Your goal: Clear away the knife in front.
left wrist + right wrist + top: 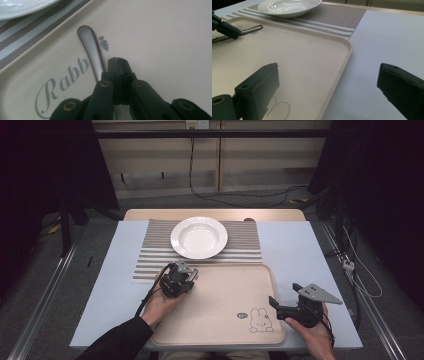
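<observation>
A silver cutlery handle (pixel 91 47) lies on the cream tray (pixel 225 295) near its far left corner, beside a printed word and a small carrot mark. My left gripper (pixel 117 60) points down at the tray with its jaws pressed together; the handle runs alongside and under the left jaw, and nothing shows between the pads. From the right gripper view, the left gripper (pixel 233 32) touches down right at the handle (pixel 249 29). In the high view my left gripper (pixel 186 281) is held over the tray's left side. My right gripper (pixel 285 295) is open and straddles the tray's right rim (pixel 342 60).
A white deep plate (pixel 199 237) sits on a striped placemat (pixel 150 255) just beyond the tray. A rabbit drawing (pixel 259 320) marks the tray's near right corner. Pale blue tabletop (pixel 300 250) lies bare to the right.
</observation>
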A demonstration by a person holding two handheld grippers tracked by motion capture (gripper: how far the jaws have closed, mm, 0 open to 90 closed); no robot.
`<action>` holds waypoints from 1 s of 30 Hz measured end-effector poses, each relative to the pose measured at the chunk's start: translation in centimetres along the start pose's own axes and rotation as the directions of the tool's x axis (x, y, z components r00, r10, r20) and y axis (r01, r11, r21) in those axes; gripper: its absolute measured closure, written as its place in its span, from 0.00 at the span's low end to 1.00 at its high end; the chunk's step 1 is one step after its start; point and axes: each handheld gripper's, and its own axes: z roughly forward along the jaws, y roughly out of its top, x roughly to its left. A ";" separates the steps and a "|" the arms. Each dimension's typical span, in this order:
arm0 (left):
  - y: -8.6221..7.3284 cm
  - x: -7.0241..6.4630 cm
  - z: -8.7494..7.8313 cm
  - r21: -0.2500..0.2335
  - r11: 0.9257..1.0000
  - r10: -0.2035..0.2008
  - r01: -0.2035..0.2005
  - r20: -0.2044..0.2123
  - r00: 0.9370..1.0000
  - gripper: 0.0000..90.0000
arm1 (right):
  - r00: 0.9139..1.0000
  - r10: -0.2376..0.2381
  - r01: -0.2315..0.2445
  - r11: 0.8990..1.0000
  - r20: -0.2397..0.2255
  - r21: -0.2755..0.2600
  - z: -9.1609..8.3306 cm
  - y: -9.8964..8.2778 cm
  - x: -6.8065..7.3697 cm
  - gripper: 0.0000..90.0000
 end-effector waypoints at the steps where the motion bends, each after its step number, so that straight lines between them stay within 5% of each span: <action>1: 0.0 0.1 0.0 0.003 1.000 0.000 0.000 0.000 1.000 1.00 | 1.000 0.002 -0.002 1.000 0.000 0.000 0.0 0.0 0.0 0.05; 30: -1.0 1.5 -1.0 0.027 0.998 -0.048 0.048 -0.020 0.999 1.00 | 1.000 0.001 -0.001 1.000 0.002 0.001 0.0 0.0 0.0 0.05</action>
